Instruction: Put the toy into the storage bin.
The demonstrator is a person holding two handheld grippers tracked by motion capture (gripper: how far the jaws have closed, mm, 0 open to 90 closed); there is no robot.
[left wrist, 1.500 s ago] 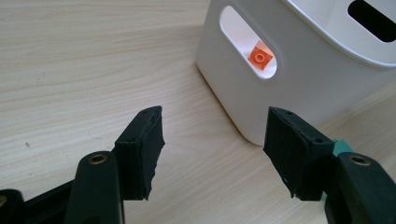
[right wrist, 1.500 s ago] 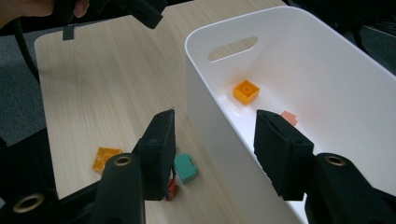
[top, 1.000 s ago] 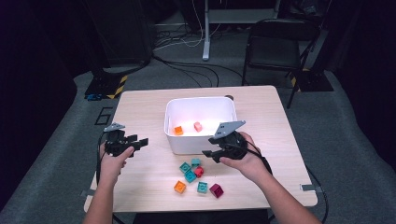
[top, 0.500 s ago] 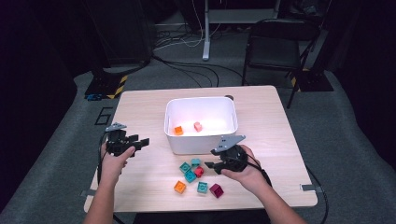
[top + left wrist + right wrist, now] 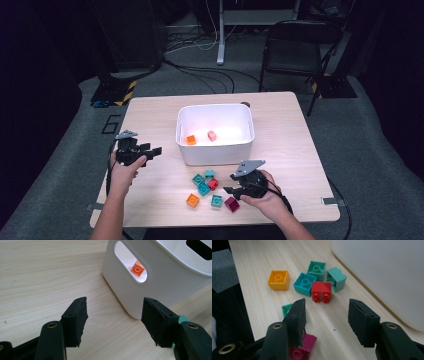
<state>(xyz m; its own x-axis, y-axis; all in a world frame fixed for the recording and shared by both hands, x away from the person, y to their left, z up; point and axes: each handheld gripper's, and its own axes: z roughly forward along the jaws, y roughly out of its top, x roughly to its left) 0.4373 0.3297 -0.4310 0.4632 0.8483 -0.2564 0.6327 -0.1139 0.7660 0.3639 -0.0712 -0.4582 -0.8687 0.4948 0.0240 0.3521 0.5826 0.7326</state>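
Red brick (image 5: 321,291) lies just ahead of the right gripper (image 5: 325,315), jaws wide and empty; left gripper (image 5: 115,318), also wide, stands farther off.

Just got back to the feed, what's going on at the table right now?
A person is sorting toy blocks into the white bin. An orange block and a pink block lie inside it. The right hand-held gripper, jaws open and empty, hovers low over the loose blocks in front of the bin, close to the red block and the magenta block. The left hand-held gripper waits open beside the bin.
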